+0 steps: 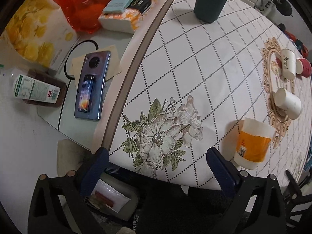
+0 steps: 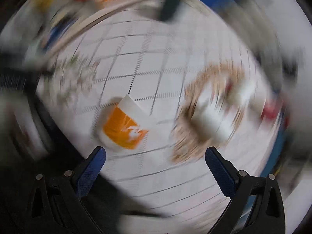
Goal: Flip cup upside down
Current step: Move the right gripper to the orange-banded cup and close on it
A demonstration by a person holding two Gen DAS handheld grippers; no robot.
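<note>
orange paper cup point(image 1: 252, 143) upside down on bench point(image 1: 204, 74), at four o'clock; light, crushable, pinch mid-wall. both grippers, left gripper point(image 1: 159, 162) and right gripper point(image 2: 156, 160), spread, empty.

On the counter point(image 1: 195, 68), cup point(image 1: 252, 141) stands at right near the front edge; two paper cups point(image 1: 288, 103) lie behind it, mug point(image 1: 211, 2) at far back.

Through heavy blur we see our right gripper point(image 2: 155, 157) spread wide, the orange-and-white cup point(image 2: 124, 127) at center-left on the checked tablecloth point(image 2: 148, 70).
</note>
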